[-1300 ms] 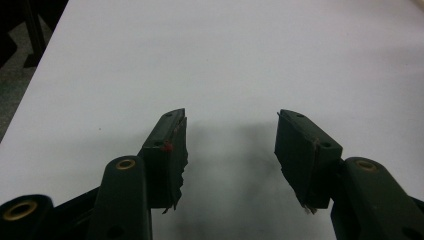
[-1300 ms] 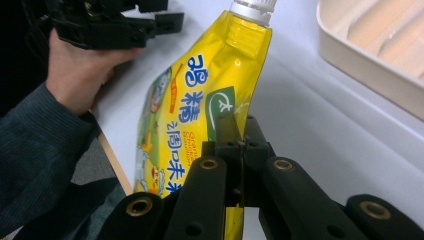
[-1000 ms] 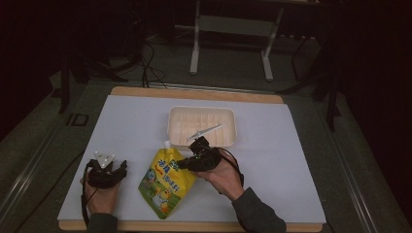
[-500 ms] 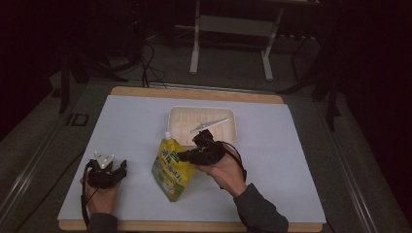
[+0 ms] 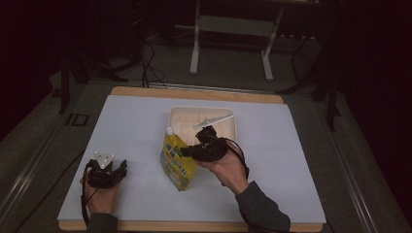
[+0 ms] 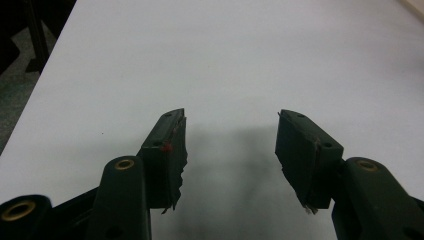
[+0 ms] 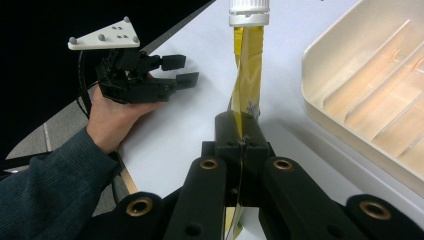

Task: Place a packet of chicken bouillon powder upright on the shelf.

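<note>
The right gripper (image 5: 187, 152) has its fingers (image 7: 227, 131) pinched fully together on the side seam of the yellow-and-green plastic spouted drink pouch (image 5: 177, 158). In the right gripper view the flattened film runs straight up from between them to the white screw cap (image 7: 248, 12). Gripping the thin edge rather than the bulging body seems the point: the fingers meet flat film that cannot slip or squash. The pouch stands upright on its base on the white-covered desk (image 5: 136, 126), apparently steadied by that pinch. Just beyond the fingers lies the shallow cream ribbed plastic tray (image 5: 180, 120), with a pale slender utensil (image 5: 213, 120) resting across its far part, probably the pouch's destination. Well apart from the pouch, the left gripper (image 5: 120, 166) rests low on the desk, its fingers (image 6: 167, 150) spread wide with nothing but bare desk between them, seemingly waiting clear of the work.
</note>
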A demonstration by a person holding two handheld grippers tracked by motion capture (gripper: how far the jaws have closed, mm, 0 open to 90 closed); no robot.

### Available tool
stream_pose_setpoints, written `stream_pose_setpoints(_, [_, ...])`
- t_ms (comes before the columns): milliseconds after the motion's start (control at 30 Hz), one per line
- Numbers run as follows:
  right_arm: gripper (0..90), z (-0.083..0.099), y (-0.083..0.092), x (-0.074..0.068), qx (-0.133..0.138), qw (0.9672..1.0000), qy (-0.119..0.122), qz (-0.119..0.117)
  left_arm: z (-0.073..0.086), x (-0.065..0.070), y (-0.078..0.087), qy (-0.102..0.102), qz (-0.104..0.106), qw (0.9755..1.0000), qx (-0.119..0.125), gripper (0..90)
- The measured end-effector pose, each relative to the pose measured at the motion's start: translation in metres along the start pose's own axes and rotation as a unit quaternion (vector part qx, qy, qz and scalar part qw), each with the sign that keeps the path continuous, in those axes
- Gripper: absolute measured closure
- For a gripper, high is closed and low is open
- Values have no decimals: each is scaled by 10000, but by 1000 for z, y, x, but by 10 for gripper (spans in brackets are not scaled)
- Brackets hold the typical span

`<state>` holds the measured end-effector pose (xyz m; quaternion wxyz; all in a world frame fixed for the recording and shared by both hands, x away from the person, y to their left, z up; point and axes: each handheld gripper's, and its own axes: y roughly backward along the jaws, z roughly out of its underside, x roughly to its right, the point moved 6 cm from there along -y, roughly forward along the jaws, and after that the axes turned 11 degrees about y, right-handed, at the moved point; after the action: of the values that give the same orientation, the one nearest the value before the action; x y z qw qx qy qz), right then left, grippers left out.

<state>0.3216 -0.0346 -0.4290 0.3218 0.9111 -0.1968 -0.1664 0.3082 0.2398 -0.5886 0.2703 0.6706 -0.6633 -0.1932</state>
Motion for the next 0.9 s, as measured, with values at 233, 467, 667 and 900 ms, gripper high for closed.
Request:
stream_pose_setpoints(233, [900, -4, 3, 2, 17, 10000, -4, 64, 0, 0, 0, 9, 16, 10000, 8, 457])
stream_pose_setpoints(467, [900, -8, 7, 6, 98, 9998, -88, 133, 0, 0, 0, 21, 19, 10000, 9, 455])
stream_pose_setpoints(667, [900, -11, 9, 11, 137, 9996, -140, 212, 0, 0, 0, 29, 20, 10000, 11, 454])
stream_pose_setpoints(900, [900, -15, 14, 14, 196, 9993, -180, 256, 0, 0, 0, 32, 20, 10000, 11, 454])
